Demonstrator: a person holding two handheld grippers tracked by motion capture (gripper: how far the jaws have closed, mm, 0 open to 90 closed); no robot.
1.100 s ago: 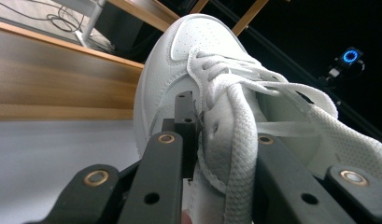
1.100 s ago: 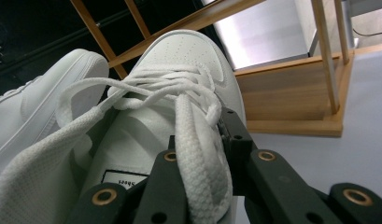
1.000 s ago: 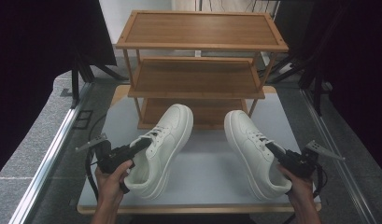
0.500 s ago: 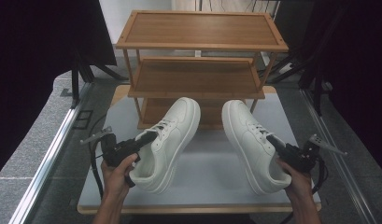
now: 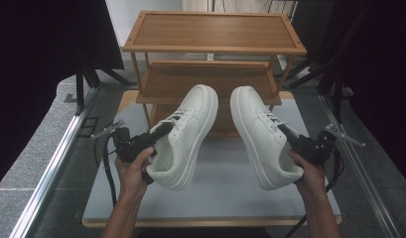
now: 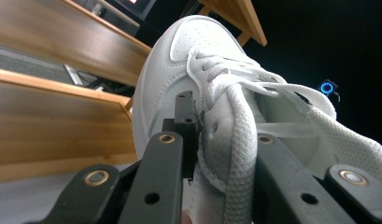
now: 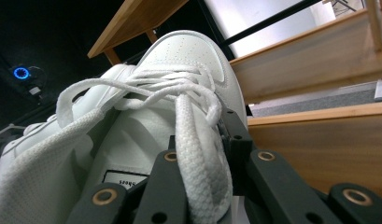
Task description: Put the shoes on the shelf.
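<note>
2 white sneakers held aloft before a wooden rack

Left gripper (image 5: 161,131): fingers closed on the inner collar side of the left sneaker (image 5: 185,136), beside the laces (image 6: 235,107). Right gripper (image 5: 288,134): fingers clamped on the collar side of the right sneaker (image 5: 262,134). Both shoes are raised clear of the table (image 5: 215,198), toes tilted up toward the 3-tier wooden shoe rack (image 5: 213,34) standing at the table's far end.
</note>
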